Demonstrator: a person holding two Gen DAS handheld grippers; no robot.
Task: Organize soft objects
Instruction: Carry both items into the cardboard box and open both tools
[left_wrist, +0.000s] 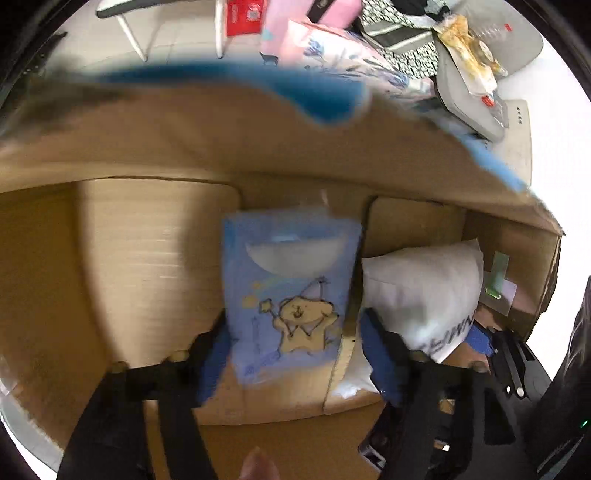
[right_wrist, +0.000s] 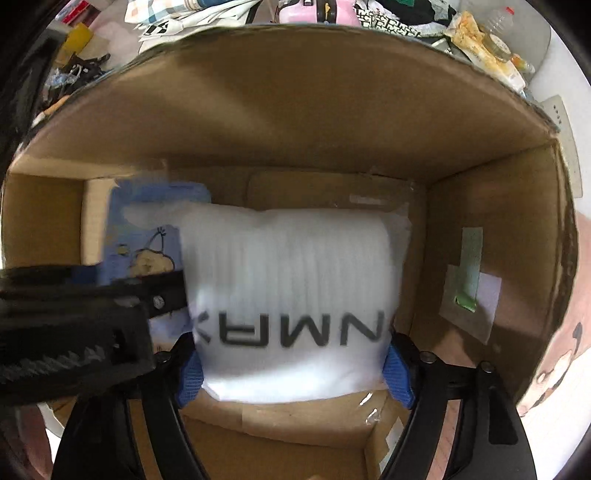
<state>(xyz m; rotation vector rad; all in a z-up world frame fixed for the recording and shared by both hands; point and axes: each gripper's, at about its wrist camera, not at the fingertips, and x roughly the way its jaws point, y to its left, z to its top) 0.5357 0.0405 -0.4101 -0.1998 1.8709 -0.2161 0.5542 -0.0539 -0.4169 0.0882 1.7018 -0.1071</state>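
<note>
Inside the cardboard box (right_wrist: 303, 110), low in the frame of the right wrist view, the right tool (right_wrist: 295, 373) is clenched on a white pillow (right_wrist: 291, 291) printed with dark letters, its blue pads pressed into the pillow's two lower corners. In the left wrist view the left tool (left_wrist: 291, 350) frames a blue pouch (left_wrist: 291, 295) with a cartoon bear; its left pad touches the pouch, its right pad stands clear, so whether it grips I cannot tell. The pouch sits just left of the pillow on the box floor. Beyond the box's far wall, at the top of both frames, lie heaped patterned fabrics (left_wrist: 399, 40), a pink bag (right_wrist: 314, 11) and a crumpled stained wrapper (right_wrist: 476, 40) on a white bench (left_wrist: 554, 110).
</note>
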